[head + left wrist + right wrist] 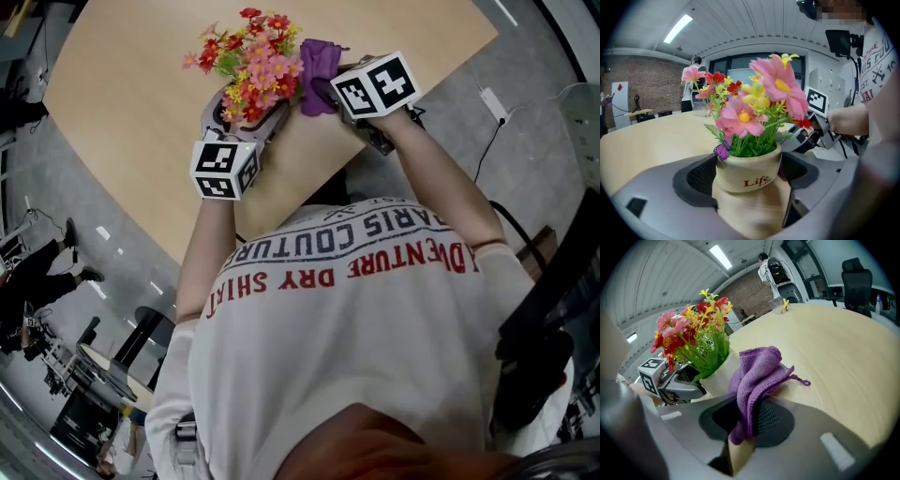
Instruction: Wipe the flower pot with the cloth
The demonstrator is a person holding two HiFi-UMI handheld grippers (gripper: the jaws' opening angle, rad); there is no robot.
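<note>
Pale wood table (131, 103) fills the top of the head view with grey floor around it, and a brick wall and strip lights show at the upper left of the left gripper view. I judge the wipe is about to start: my left gripper (749, 180) is clamped on the sides of the upright pot (748, 169) under its flowers (759, 110), and my right gripper (747, 423) pinches the purple cloth (757, 373) just beside the pot's wall, touching or not I cannot tell. Next I'd press the cloth on and rub round that wall, holding the pot steady and clear of the blooms.
</note>
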